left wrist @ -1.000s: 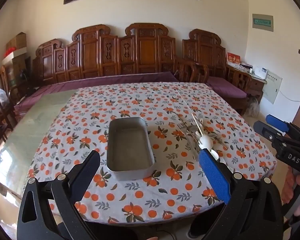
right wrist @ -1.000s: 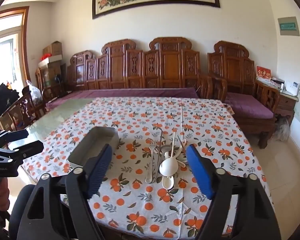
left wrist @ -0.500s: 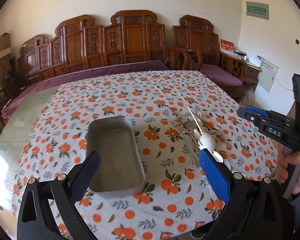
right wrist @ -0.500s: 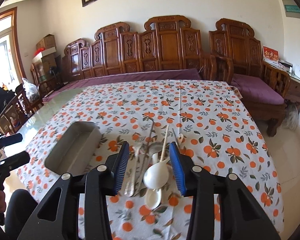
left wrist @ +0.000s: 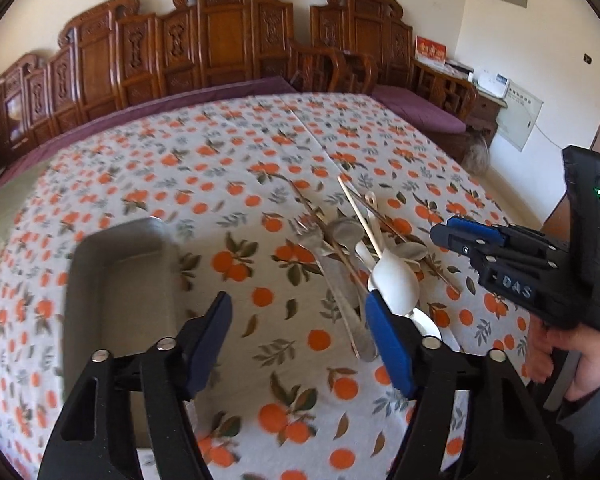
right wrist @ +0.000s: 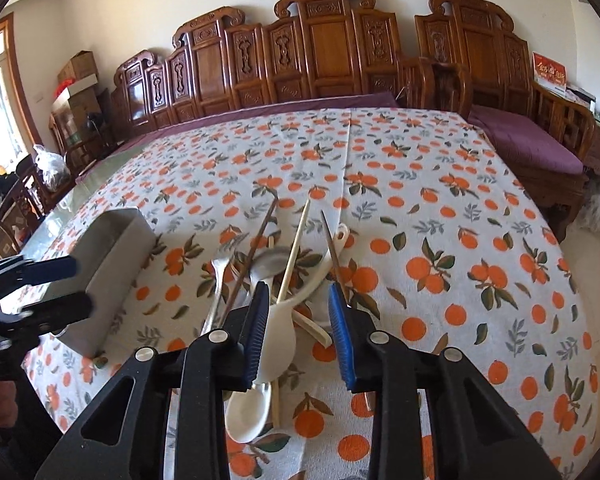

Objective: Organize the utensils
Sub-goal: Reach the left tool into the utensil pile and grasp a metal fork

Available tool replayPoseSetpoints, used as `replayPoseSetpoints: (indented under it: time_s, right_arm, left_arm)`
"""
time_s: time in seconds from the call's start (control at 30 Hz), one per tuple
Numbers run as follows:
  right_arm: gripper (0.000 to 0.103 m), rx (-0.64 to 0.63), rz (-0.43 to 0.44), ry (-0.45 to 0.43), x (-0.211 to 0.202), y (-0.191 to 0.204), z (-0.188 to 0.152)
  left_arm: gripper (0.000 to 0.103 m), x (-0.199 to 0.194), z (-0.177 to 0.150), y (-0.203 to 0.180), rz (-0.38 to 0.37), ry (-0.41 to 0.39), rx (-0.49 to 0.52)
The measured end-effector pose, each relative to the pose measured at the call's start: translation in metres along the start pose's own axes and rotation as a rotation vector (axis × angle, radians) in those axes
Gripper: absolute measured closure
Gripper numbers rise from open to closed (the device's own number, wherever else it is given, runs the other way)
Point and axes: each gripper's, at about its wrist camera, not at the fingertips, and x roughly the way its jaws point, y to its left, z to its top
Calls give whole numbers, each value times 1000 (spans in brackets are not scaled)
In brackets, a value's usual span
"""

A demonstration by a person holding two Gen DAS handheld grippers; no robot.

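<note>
Over a jumbled pile of utensils (right wrist: 284, 280) mid-tabletop (right wrist: 460, 220), the right gripper (right wrist: 298, 332) is closing its jaws around a white ceramic spoon (right wrist: 278, 340) — glossy, stiff, chippable, best pinched at the neck; the pads are not yet pressing. Chopsticks (right wrist: 296, 248) and a metal fork (right wrist: 218, 280) cross it. The left gripper (left wrist: 300, 344), closing on nothing, hovers beside the grey tray (left wrist: 120, 280) at left.

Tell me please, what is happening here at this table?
A person holds a gripper in each hand over a table with an orange-print cloth. The right gripper is closing around a white ceramic spoon in a pile of utensils, not yet clamped. The left gripper, also closing, has nothing between its fingers, beside the empty metal tray. Nothing is sorted yet.
</note>
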Motion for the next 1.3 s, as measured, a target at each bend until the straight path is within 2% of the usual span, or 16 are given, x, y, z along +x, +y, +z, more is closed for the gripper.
replayPoseSetpoints:
  time_s: [0.37,0.63,0.73,0.8,0.83,0.87,0.97,1.1,1.3]
  right_arm:
    - [70,-7,20,33,13,-1,-2]
    - [70,-1,11,46,16,-8,0]
    - [70,-11,7,50,17,-9,1]
    - [70,-16,11,50,18,-7,2]
    - [70,-16,12,51,18,-7,2]
    - [70,-14,15,51,19,-6,2]
    - [70,-3,36,49,22,-3,6]
    - [70,9,63,58,31,6,9]
    - [77,-25,69,97,49,25,6]
  left_arm:
    - [65,83,8,-2,-51,129,-89]
    - [72,109,16,-3,-59,160,-96]
    - [75,116,16,-6,-37,177,-83]
    - [78,118,16,-7,-29,170,-71]
    - [88,117,15,-6,-36,170,-69]
    - [93,116,15,-5,-54,174,-76]
    - [97,110,11,1,-55,177,-87]
    - [97,93,1,12,-75,168,-90]
    - [97,66,-12,23,-95,123,-79]
